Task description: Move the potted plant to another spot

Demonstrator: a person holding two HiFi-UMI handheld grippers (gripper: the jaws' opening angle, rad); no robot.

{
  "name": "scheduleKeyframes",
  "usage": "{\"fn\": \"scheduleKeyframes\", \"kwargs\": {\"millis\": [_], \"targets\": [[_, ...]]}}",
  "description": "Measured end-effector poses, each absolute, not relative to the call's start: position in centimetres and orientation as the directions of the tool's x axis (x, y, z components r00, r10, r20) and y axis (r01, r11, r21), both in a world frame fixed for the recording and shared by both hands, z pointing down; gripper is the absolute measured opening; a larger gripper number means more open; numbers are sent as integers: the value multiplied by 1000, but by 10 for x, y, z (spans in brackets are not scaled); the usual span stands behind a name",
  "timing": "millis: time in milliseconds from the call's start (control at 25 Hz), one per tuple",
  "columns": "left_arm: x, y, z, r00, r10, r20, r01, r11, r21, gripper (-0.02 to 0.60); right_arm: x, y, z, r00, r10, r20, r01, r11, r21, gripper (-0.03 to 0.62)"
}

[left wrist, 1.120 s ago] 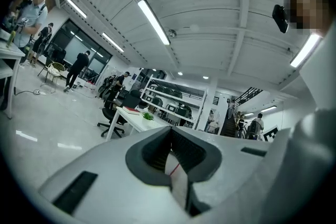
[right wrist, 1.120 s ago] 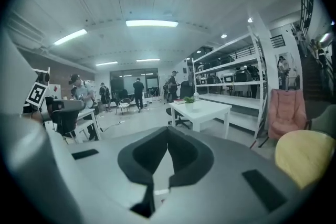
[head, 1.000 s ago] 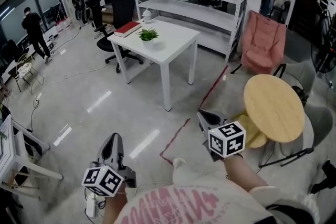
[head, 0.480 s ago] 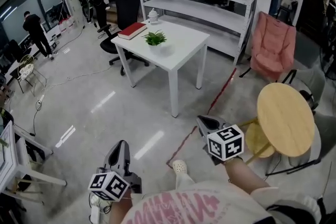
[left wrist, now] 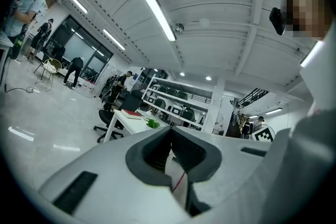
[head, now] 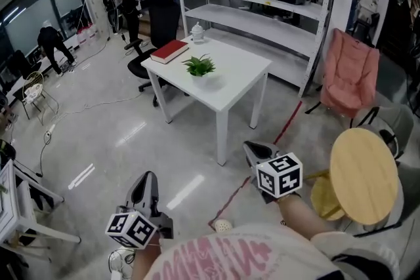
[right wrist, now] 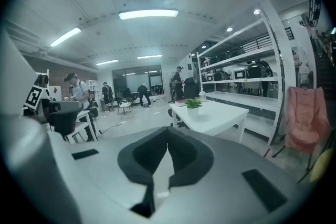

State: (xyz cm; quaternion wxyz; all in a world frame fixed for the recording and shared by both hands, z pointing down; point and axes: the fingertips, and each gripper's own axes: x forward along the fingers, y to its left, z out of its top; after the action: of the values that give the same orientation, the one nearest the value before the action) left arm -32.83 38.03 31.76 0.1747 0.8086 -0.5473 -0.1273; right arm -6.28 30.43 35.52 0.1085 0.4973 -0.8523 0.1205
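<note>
Since the earlier frame the left gripper (head: pixel 147 176) and the right gripper (head: pixel 252 149) have been carried forward over the floor, so the white bench (head: pixel 239 85) is seen nearer, though still well apart from both. The jaws of each are pressed together with nothing between them. The potted plant (head: pixel 199 66) is found upright and untouched near the middle of the bench, on the near side of the red book (head: pixel 170 50) at the left corner, so the approach is judged unfinished and the jaws have yet to be opened at the pot.
</note>
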Motion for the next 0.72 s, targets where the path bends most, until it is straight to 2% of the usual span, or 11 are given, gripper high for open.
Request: {"fn": "scheduleKeyframes", "kwargs": {"millis": [400,720], "targets": [[-334,277,305,373,-927,-39,-847,-358,393,3,-63,195,335,-480,-845,234,-877,471,-99,6],[-343,205,324,371,-929,-10,-840,-340,422,3,-60,133,344,-466,-849,249,-885,455,-103,6]]}}
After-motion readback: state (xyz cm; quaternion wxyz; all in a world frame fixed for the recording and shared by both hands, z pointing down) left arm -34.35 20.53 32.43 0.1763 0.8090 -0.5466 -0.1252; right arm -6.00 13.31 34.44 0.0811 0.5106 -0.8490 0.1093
